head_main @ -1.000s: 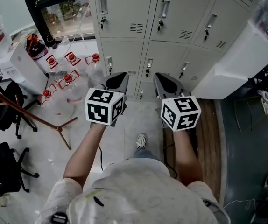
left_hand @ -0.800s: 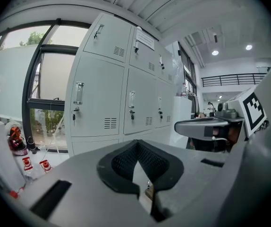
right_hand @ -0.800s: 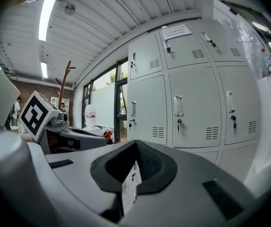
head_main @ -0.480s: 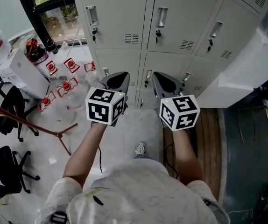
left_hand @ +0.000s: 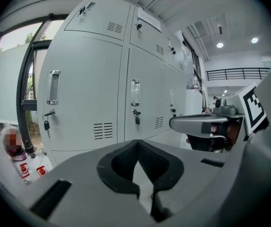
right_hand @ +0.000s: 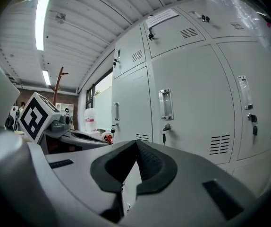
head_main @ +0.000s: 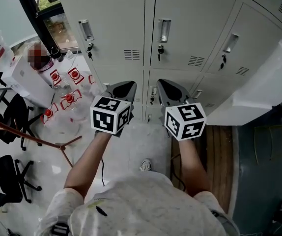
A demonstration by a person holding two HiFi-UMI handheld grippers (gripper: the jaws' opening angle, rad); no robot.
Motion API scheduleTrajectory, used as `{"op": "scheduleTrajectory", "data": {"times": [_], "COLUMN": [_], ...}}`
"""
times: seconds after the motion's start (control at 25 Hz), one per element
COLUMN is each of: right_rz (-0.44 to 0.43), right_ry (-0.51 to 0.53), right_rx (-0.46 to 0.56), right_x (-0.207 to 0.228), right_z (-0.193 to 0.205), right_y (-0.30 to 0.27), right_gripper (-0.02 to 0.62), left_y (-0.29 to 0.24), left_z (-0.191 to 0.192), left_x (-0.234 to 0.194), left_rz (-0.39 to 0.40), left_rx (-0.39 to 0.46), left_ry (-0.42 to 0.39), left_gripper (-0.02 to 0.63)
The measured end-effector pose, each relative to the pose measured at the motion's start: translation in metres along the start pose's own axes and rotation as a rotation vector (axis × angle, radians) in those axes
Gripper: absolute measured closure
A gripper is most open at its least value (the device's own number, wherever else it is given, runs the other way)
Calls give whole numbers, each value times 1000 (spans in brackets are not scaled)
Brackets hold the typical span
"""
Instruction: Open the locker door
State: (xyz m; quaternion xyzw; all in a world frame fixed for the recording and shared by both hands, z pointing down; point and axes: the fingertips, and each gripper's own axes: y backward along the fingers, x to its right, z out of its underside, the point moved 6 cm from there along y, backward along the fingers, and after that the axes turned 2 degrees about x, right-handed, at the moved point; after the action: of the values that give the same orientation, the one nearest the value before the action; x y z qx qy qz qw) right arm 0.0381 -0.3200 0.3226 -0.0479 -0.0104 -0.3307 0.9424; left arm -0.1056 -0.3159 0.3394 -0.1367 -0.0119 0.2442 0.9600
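Bright even light fr. ceiling strip (right_hand: 42,22) & window (head_main: 60,26); gripper views fisheye w/ dark corners.

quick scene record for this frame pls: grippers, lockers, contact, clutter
left gripper: shut, empty
right gripper: shut, empty
locker doors: all those in view closed
keys: hanging in locks below the handles
contact: none, both grippers are short of the lockers
clutter, left side: red-capped bottles, office chairs

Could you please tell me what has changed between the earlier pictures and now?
The person has stepped closer to the lockers, carrying the left tool and right tool forward. Nothing was gripped or released. Both stay shut and empty; the locker doors remain closed.
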Motion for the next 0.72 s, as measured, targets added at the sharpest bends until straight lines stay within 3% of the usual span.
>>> {"op": "scheduleTrajectory", "data": {"times": [0.36, 0.72], "right_rz": [-48, -14], "right_ry": [12, 15], "right_rx": [37, 61], "right_x": [29, 44], "right_z": [-10, -21], "right_y": [-21, -39], "right_gripper": [597, 597], "left_y": [-38, -56], "left_z": [-15, -28], "left_x": [-1, -16], "left_rz": [-25, -11], "left_rx": [8, 34], "left_ry": [-7, -12], "left_gripper": [600, 600]}}
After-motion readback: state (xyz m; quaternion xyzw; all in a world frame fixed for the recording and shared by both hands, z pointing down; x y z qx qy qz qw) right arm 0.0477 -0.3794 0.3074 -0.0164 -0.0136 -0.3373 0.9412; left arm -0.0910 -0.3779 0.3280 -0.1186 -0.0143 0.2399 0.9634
